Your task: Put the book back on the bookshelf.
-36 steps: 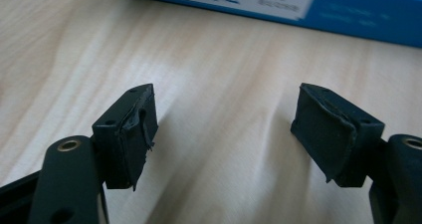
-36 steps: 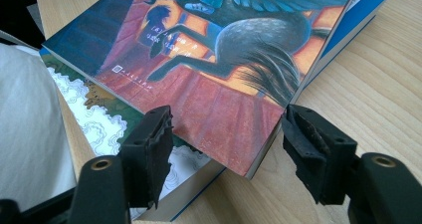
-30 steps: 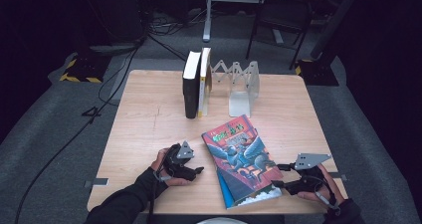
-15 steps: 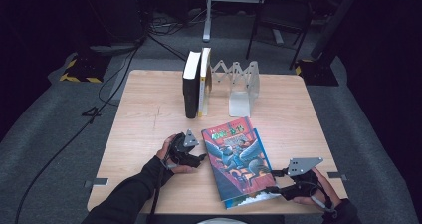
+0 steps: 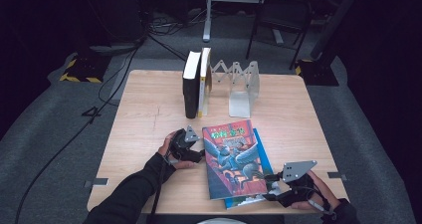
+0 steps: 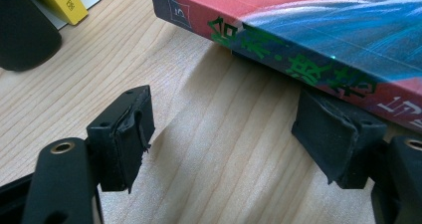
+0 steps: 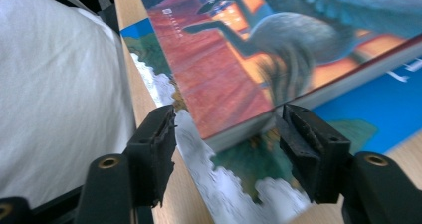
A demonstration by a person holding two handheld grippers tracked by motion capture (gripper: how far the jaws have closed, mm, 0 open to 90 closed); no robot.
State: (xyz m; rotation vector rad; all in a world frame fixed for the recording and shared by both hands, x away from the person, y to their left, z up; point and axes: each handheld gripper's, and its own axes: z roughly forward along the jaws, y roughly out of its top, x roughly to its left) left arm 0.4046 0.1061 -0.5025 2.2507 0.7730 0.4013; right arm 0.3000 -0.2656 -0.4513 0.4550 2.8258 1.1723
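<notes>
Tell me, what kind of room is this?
Probably a recording studio or lab: a lone wooden table on grey carpet, dark surroundings, loose cables on the floor, and hand-held grippers working over stacked books.

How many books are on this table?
4: a black book and a yellow-spined book stand upright beside the metal rack; the red-covered book lies on a blue book near the front edge. Others could be hidden.

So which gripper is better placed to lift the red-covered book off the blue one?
Probably the right gripper: the red-covered book has its near corner already between the open jaws, above the blue book. The left gripper sits beside the spine, one jaw under its edge, nothing between the jaws.
</notes>
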